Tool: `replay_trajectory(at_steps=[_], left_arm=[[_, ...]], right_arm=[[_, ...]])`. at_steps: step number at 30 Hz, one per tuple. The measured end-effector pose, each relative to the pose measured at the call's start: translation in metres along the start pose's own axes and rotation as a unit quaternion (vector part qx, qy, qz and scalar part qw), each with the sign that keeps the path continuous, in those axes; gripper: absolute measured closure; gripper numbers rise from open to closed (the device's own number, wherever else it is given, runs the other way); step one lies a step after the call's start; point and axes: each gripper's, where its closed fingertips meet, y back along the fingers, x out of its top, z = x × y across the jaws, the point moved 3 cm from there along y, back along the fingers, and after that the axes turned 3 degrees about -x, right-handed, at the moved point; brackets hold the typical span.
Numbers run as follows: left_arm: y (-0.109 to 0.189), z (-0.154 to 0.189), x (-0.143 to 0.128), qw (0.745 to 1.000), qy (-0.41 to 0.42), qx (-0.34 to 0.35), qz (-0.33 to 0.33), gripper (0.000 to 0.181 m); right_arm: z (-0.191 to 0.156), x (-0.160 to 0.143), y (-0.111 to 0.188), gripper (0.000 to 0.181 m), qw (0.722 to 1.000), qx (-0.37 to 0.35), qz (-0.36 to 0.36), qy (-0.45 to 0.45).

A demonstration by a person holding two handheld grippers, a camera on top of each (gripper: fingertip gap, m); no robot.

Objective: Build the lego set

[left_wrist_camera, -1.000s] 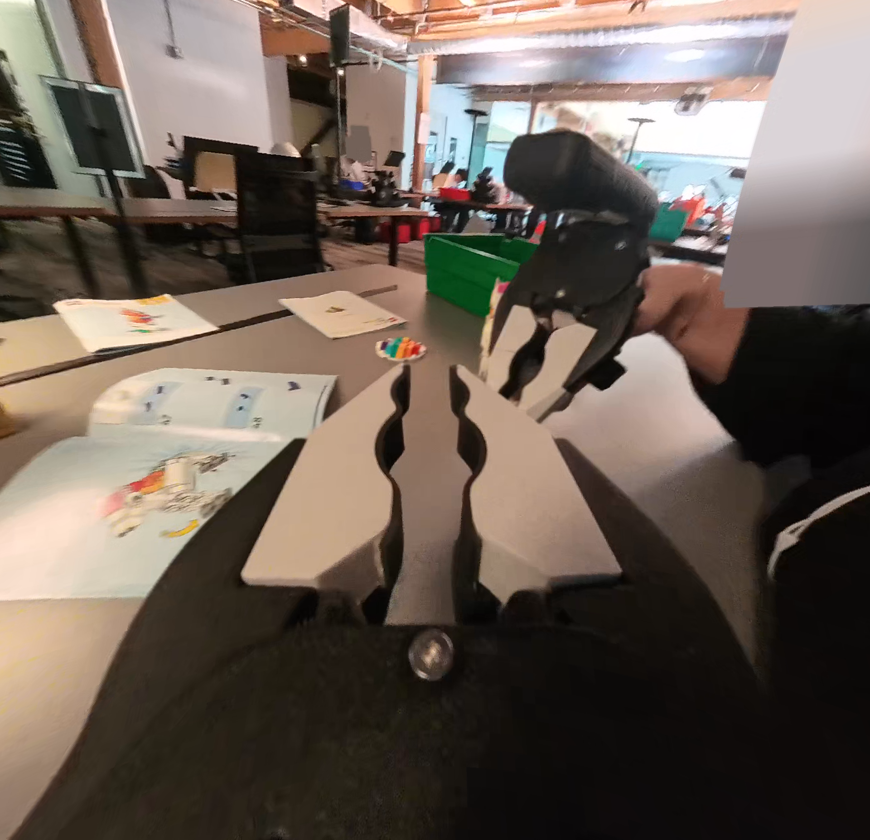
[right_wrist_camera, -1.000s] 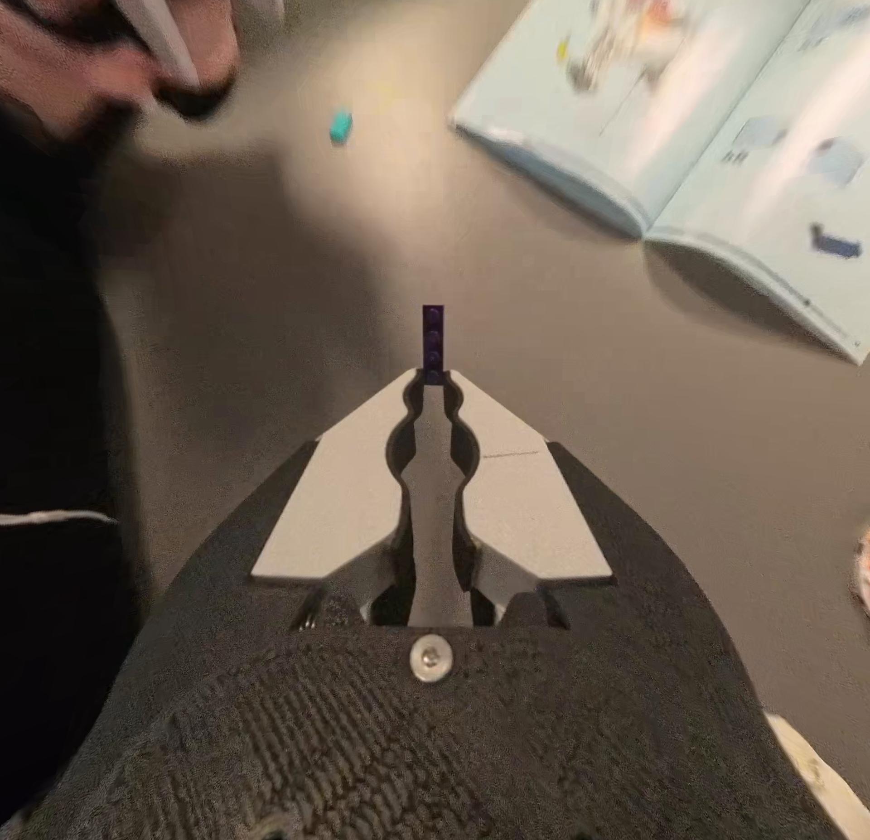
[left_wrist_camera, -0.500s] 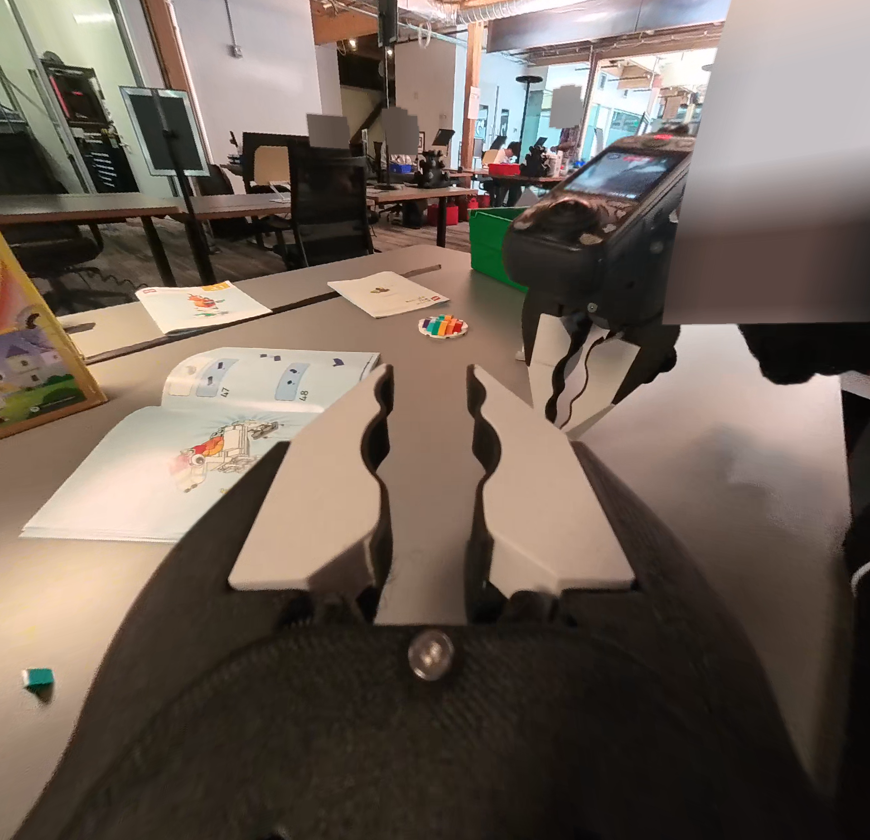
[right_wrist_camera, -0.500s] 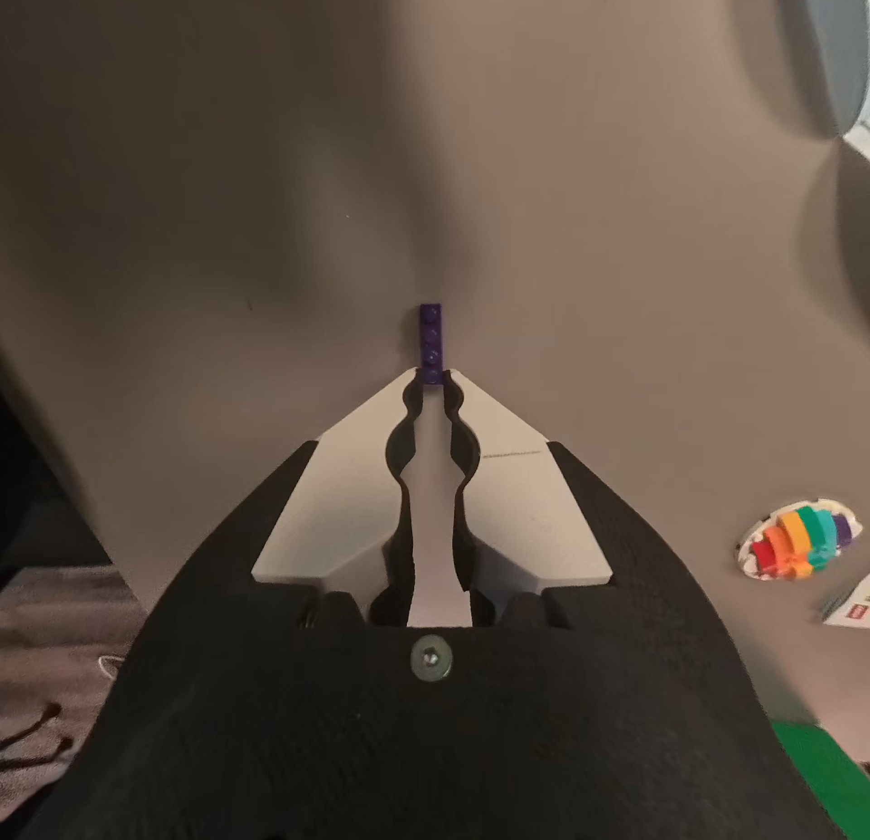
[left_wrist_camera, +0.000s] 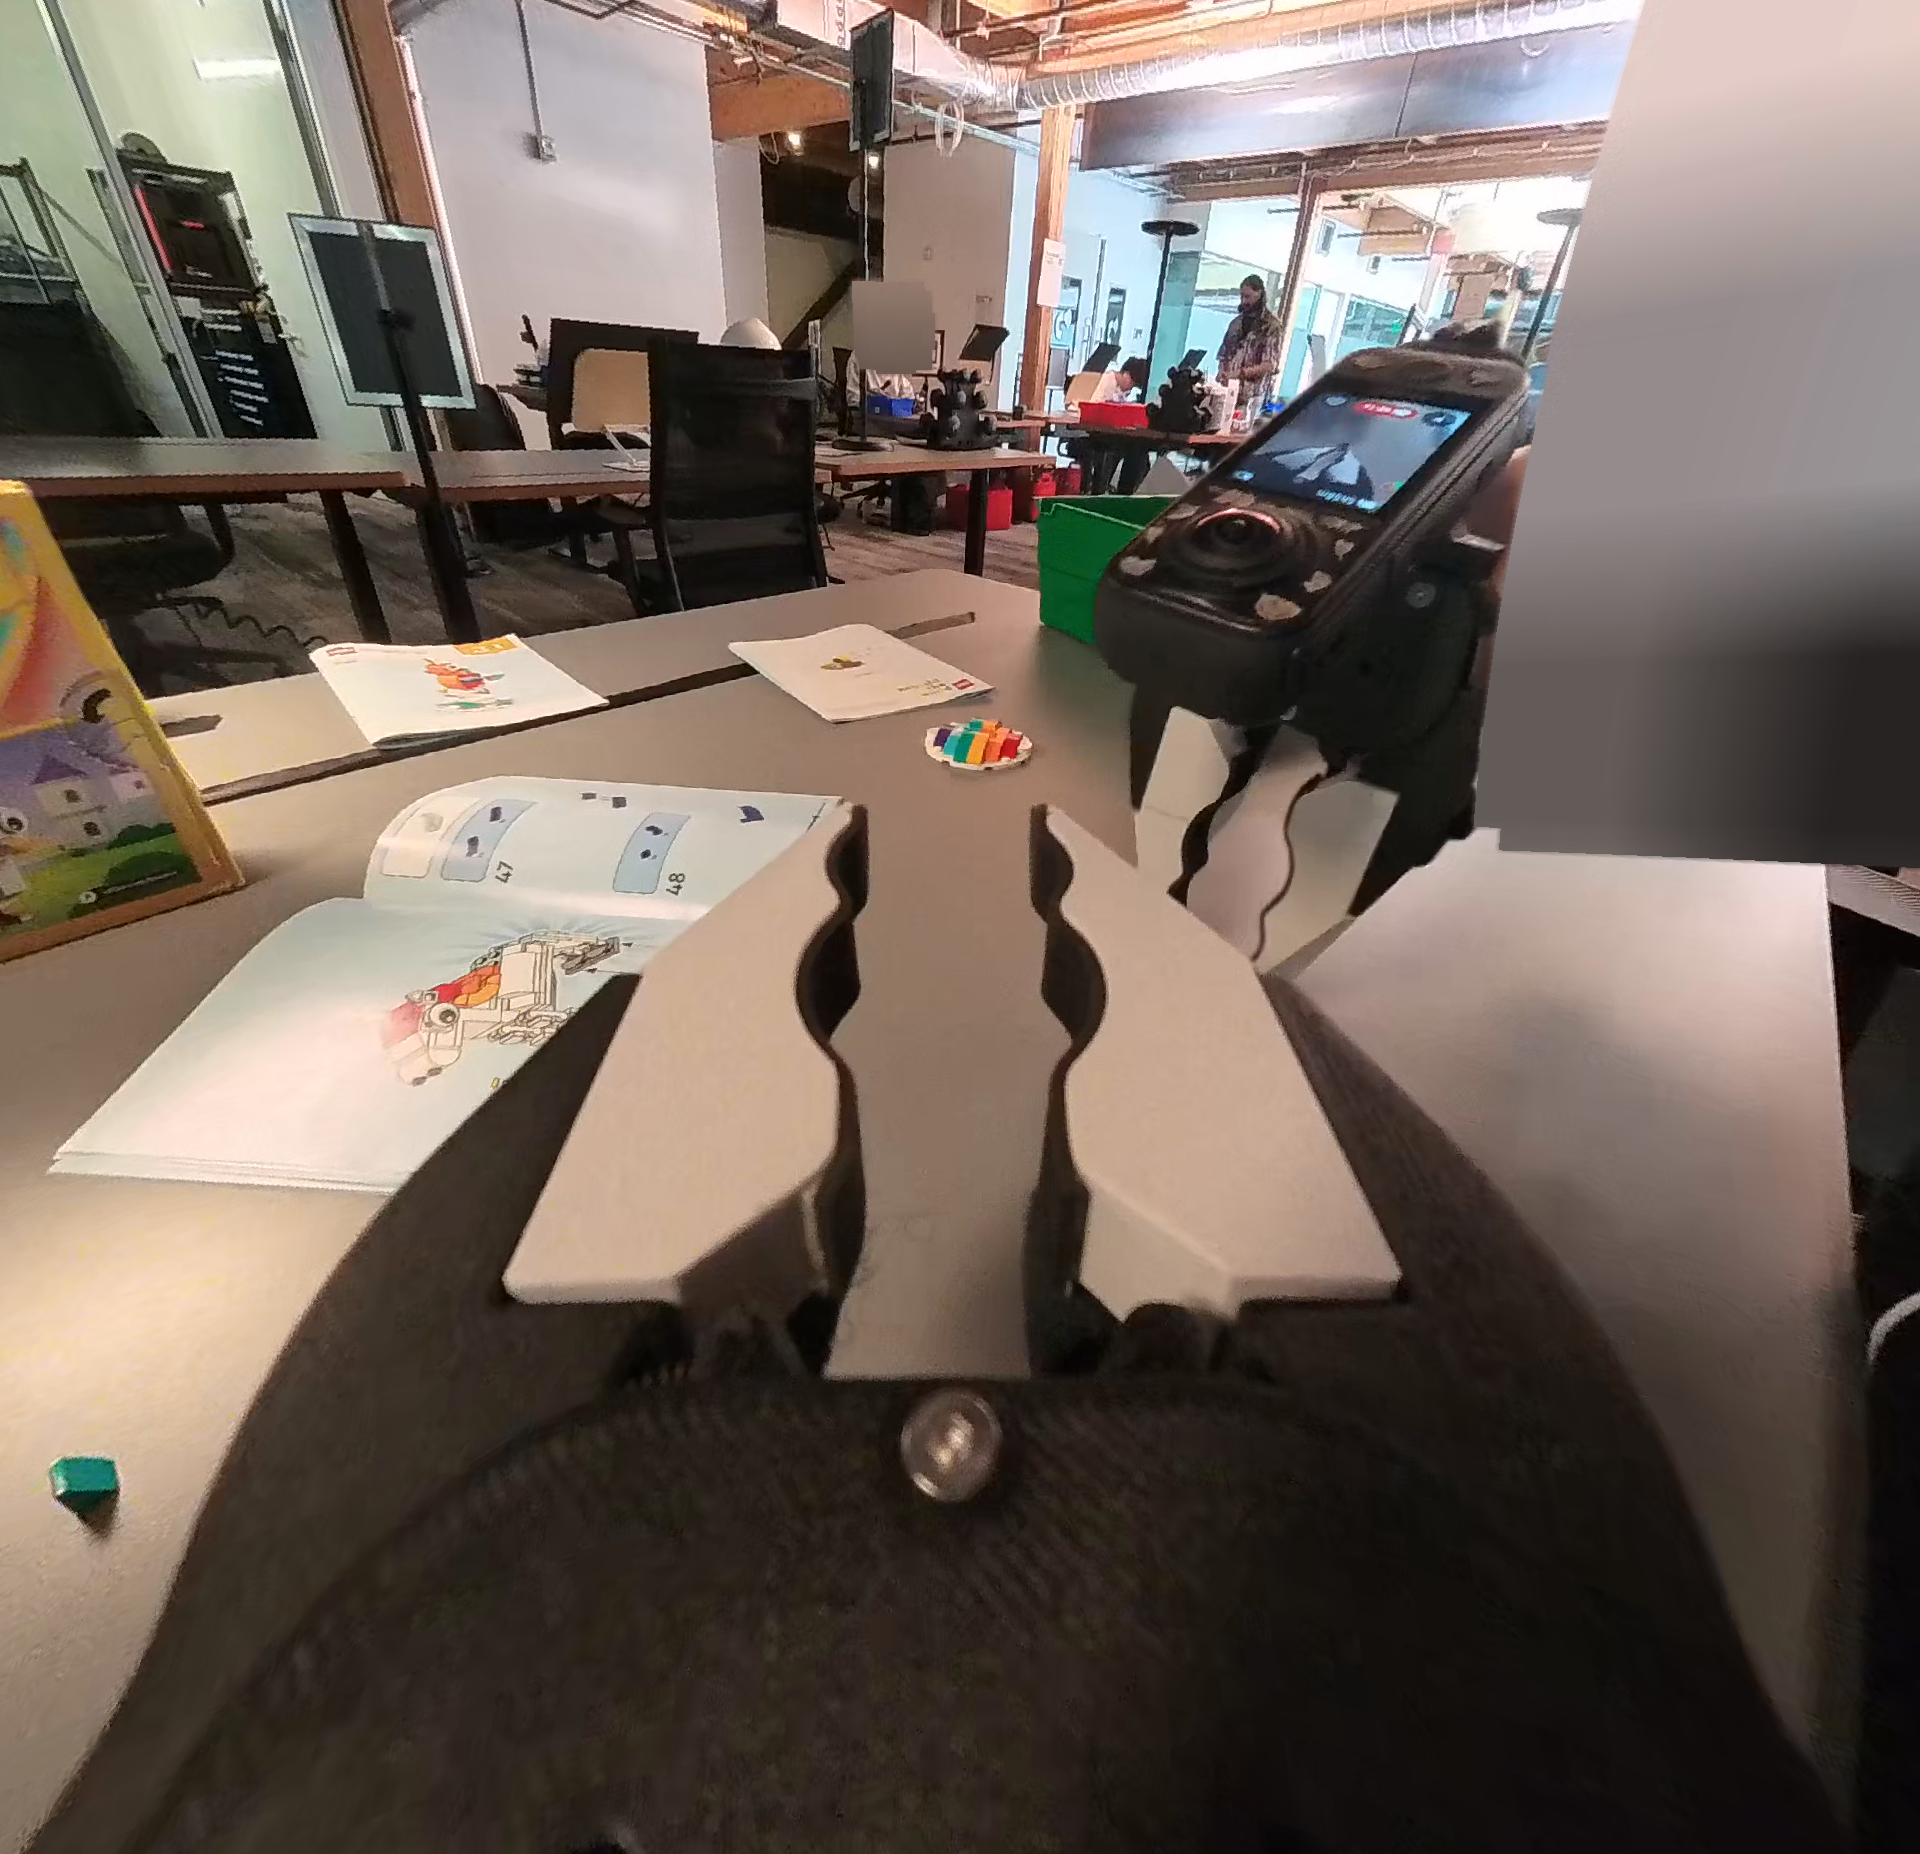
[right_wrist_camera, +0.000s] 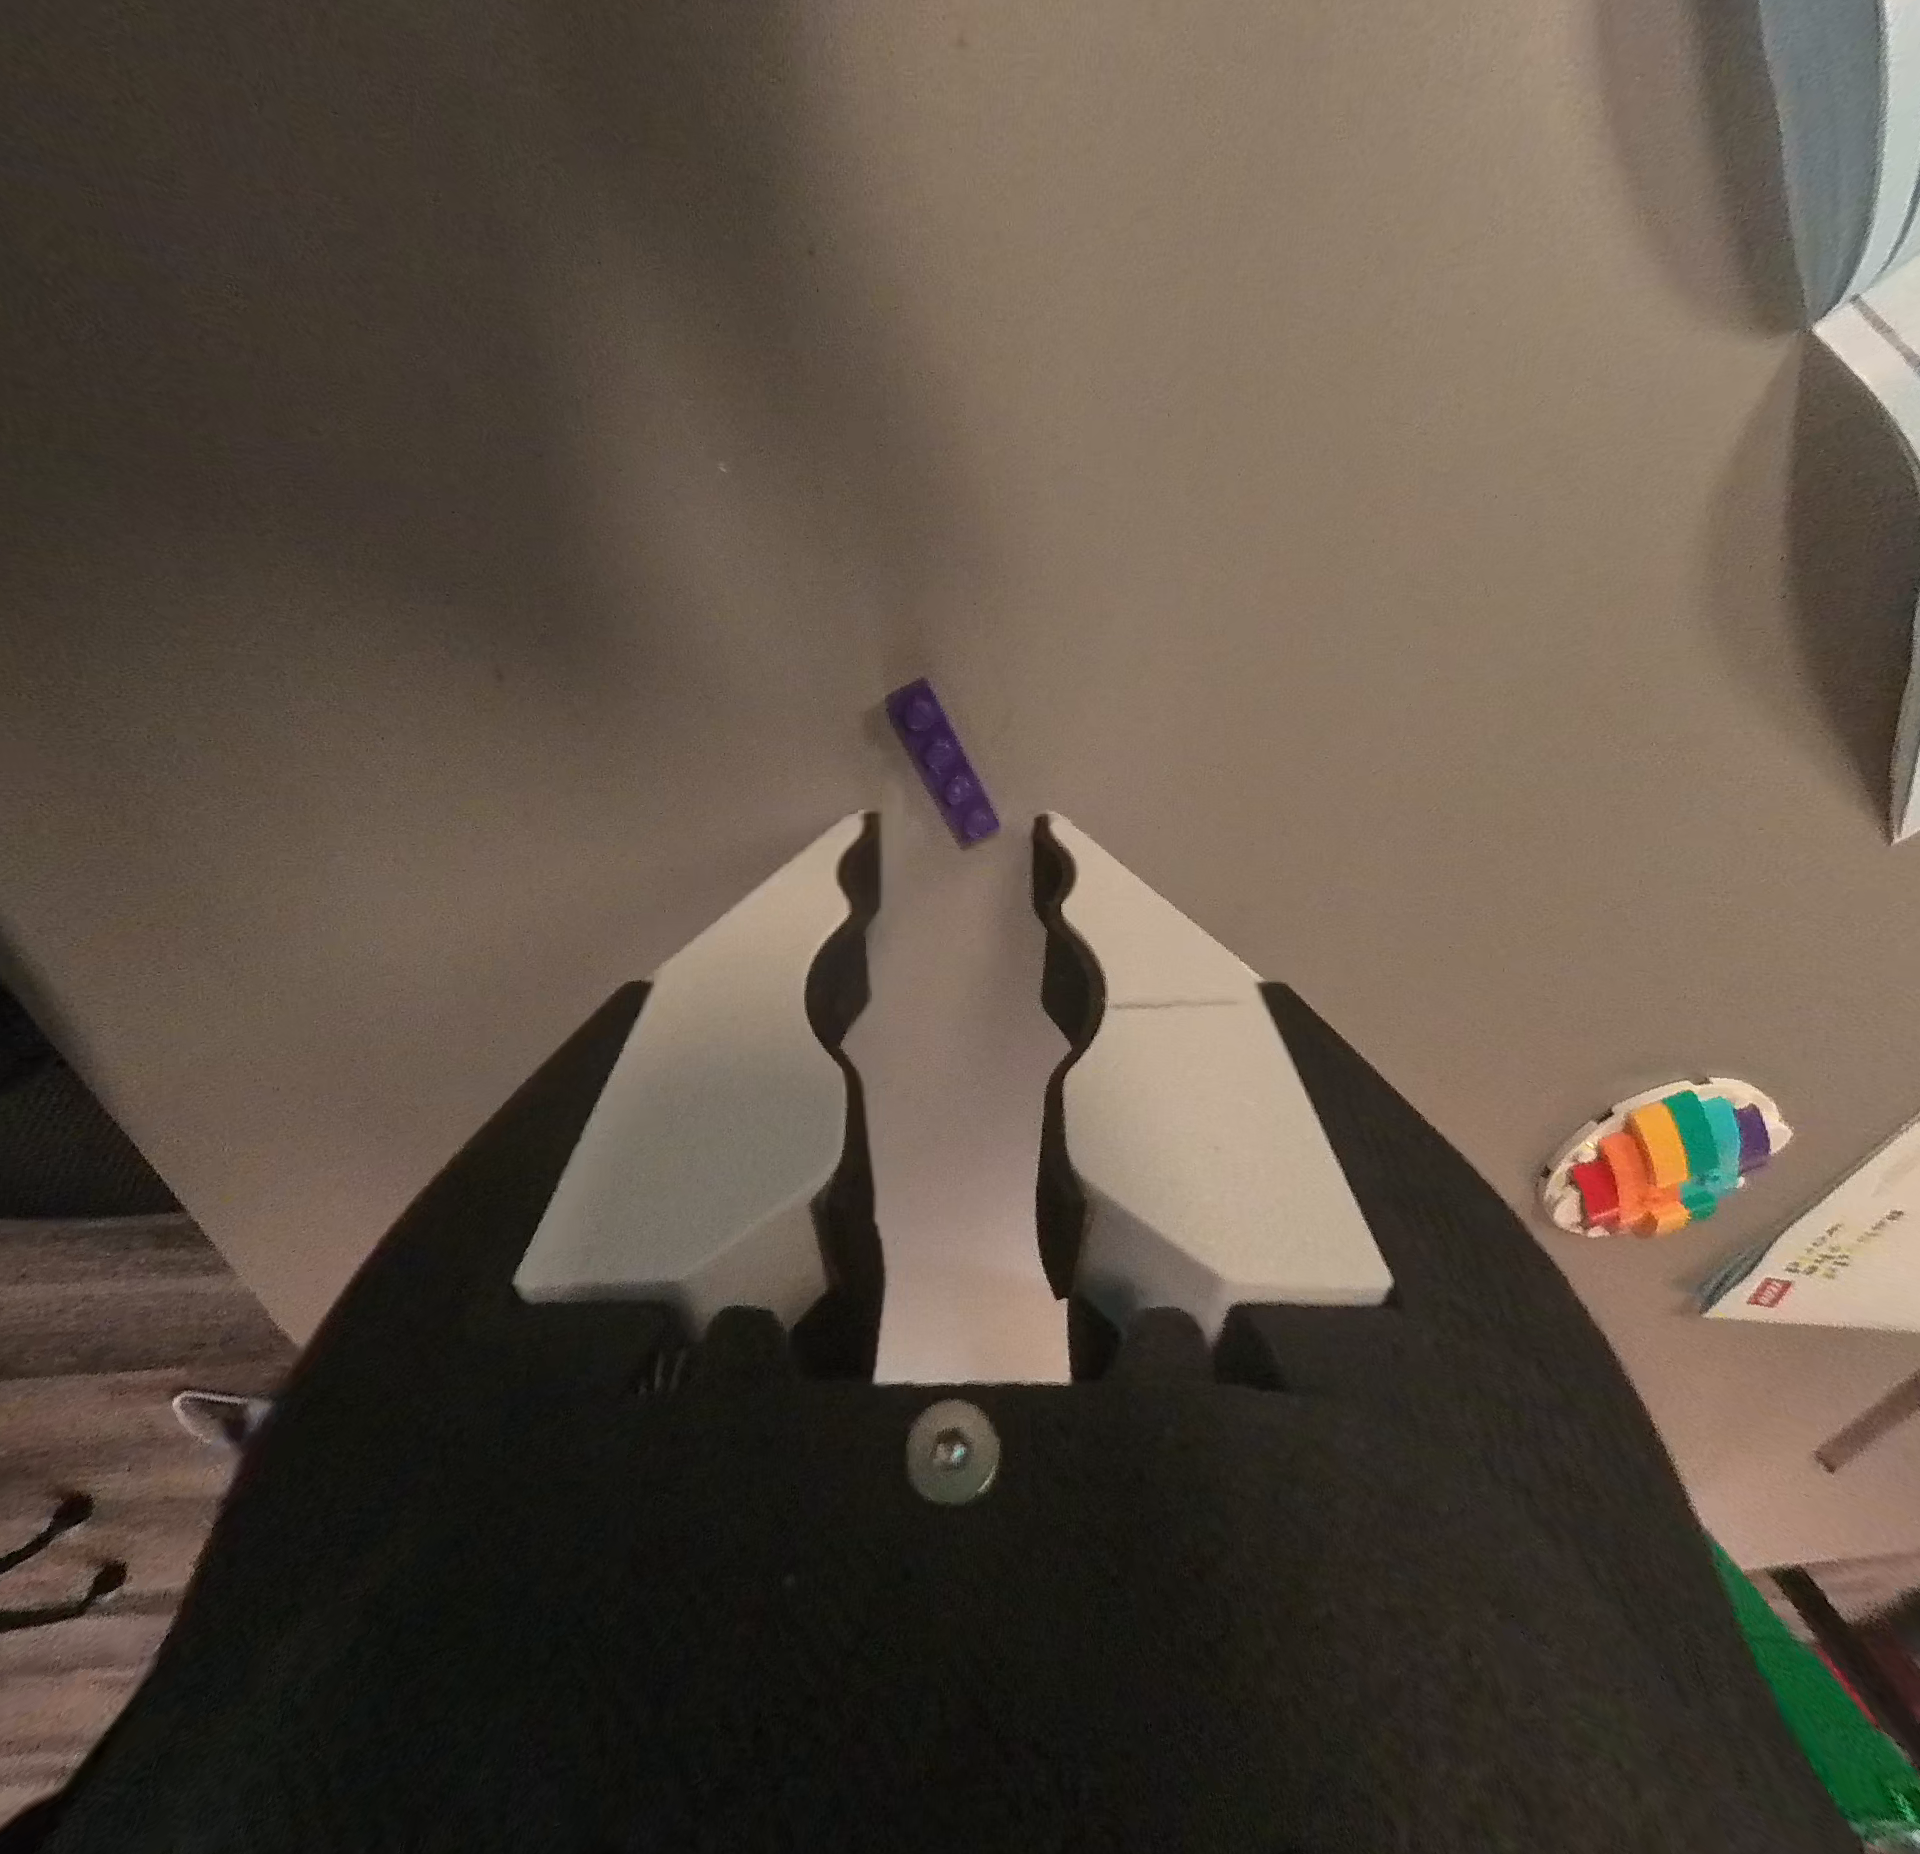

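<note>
A small purple four-stud plate (right_wrist_camera: 940, 762) lies loose on the grey table (right_wrist_camera: 935, 298), tilted, just beyond my right gripper's tips. My right gripper (right_wrist_camera: 956, 822) is open and empty above it. It also shows in the left wrist view (left_wrist_camera: 1247, 921), pointing down at the table on the right, where the plate is hidden. My left gripper (left_wrist_camera: 951, 828) is open and empty, held low over the table. A rainbow piece on a white round base (left_wrist_camera: 978, 744) sits beyond it and also shows in the right wrist view (right_wrist_camera: 1662, 1170).
An open instruction booklet (left_wrist_camera: 468, 973) lies left of my left gripper. A small teal brick (left_wrist_camera: 83, 1482) lies near left. A set box (left_wrist_camera: 83, 765) stands far left. Two closed booklets (left_wrist_camera: 447, 672) (left_wrist_camera: 862, 672) and a green bin (left_wrist_camera: 1081, 557) are at the back. My hands' fingertips stand some 20 cm from each other. It is some 20 cm from my left tips to the small teal brick (left_wrist_camera: 83, 1482).
My right gripper has opened and let go of the purple plate, which now lies tilted on the table. My left gripper has opened wider and tilted down.
</note>
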Motion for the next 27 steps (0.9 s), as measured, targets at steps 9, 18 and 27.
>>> replay_trajectory(at_steps=[9, 18, 27], left_arm=[[-0.001, 0.0, -0.002, 1.0, -0.016, 0.009, -0.001, 0.149], [-0.011, 0.003, -0.012, 1.0, -0.006, -0.005, -0.017, 0.134], [-0.013, 0.036, 0.002, 0.995, -0.032, -0.094, 0.028, 0.115]], right_arm=[[0.026, 0.042, 0.048, 0.149, 0.912, -0.139, 0.362, -0.135], [0.044, 0.025, 0.076, 0.163, 0.681, -0.326, 0.613, -0.233], [0.024, 0.021, 0.097, 0.177, 0.604, -0.407, 0.66, -0.185]])
